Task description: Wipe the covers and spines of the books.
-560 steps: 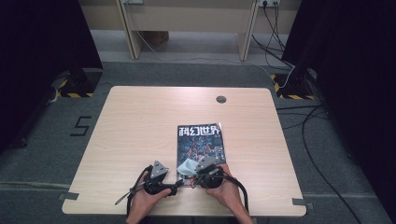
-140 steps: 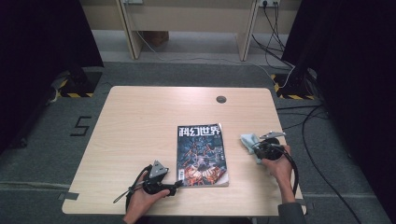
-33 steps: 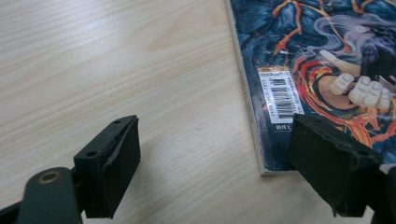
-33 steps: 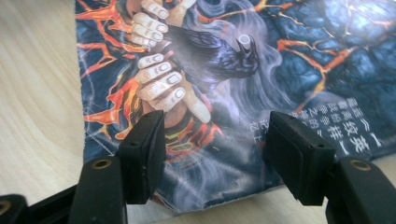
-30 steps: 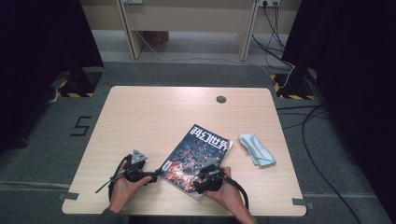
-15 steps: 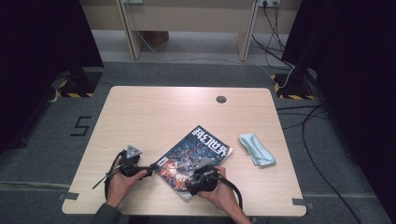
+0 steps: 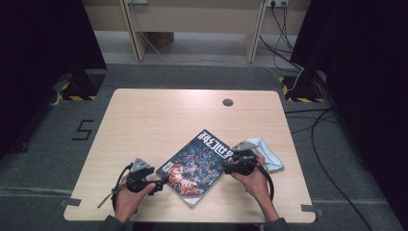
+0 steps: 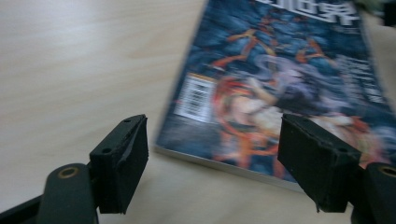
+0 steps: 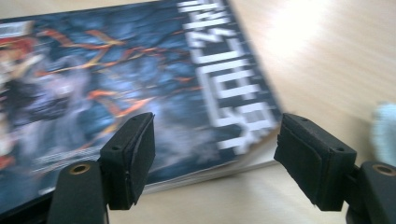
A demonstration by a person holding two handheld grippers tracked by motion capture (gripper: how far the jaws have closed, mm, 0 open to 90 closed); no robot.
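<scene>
A magazine (image 7: pixel 197 163) with a dark illustrated cover lies askew near the table's front edge. My left gripper (image 7: pixel 161 182) sits at its lower left corner. In the left gripper view the magazine (image 8: pixel 280 79) lies just beyond the left gripper (image 8: pixel 212 172), whose jaws stand apart without touching it and have just been closing a little. My right gripper (image 7: pixel 226 166) is at the magazine's right edge. In the right gripper view that edge of the magazine (image 9: pixel 140 70) runs between the wide jaws of the right gripper (image 9: pixel 215 163), which have just been opening, the pads clear of it.
A crumpled pale blue cloth (image 7: pixel 267 153) lies on the wooden table (image 7: pixel 159 120) just right of my right hand, and it also shows as the cloth (image 9: pixel 385 130) at the picture's edge. A round cable hole (image 7: pixel 228 102) sits near the far edge. Cables trail on the floor at right.
My right gripper has moved from the magazine's near edge up and rightward to its right edge, close to the cloth. The magazine has shifted slightly to the left. The left hand has barely moved.
</scene>
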